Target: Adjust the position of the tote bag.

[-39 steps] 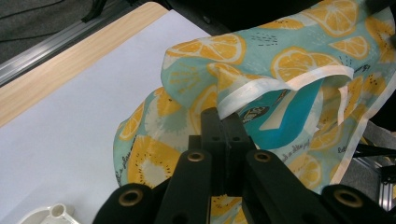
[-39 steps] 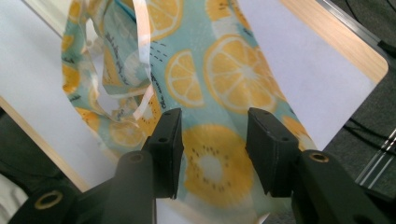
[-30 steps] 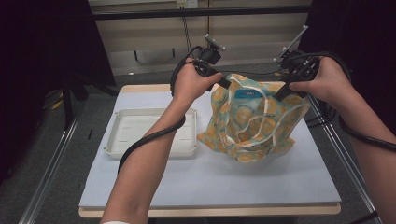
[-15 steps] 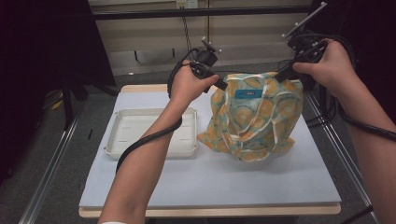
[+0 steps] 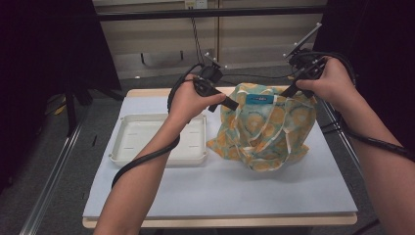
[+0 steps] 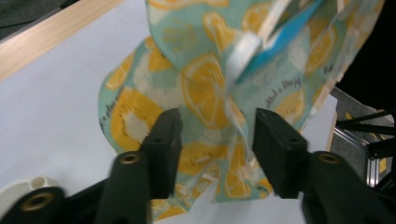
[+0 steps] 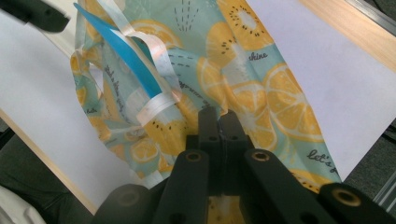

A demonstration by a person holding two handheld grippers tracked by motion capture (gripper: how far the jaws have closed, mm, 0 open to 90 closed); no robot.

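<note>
The right gripper [image 5: 289, 92] is clamped on the upper edge of the lemon-print bag [image 5: 264, 129]; in the right gripper view [image 7: 218, 119] its two black jaws stand pressed together with the printed cloth pinched between their tips, and the bag hangs below and ahead of them, its white handles [image 7: 154, 100] and a blue tag [image 7: 135, 60] just to the jaws' left. The left gripper [image 5: 230, 103] sits at the bag's other upper corner. In the left gripper view [image 6: 215, 140] its jaws have just been opening and stand apart, with a fold of the bag in the gap between them, the pads not pressing on it. The white tray [image 5: 147, 147] lies empty on the table [image 5: 220, 196], on the left gripper's outer side, just beside the bag
</note>
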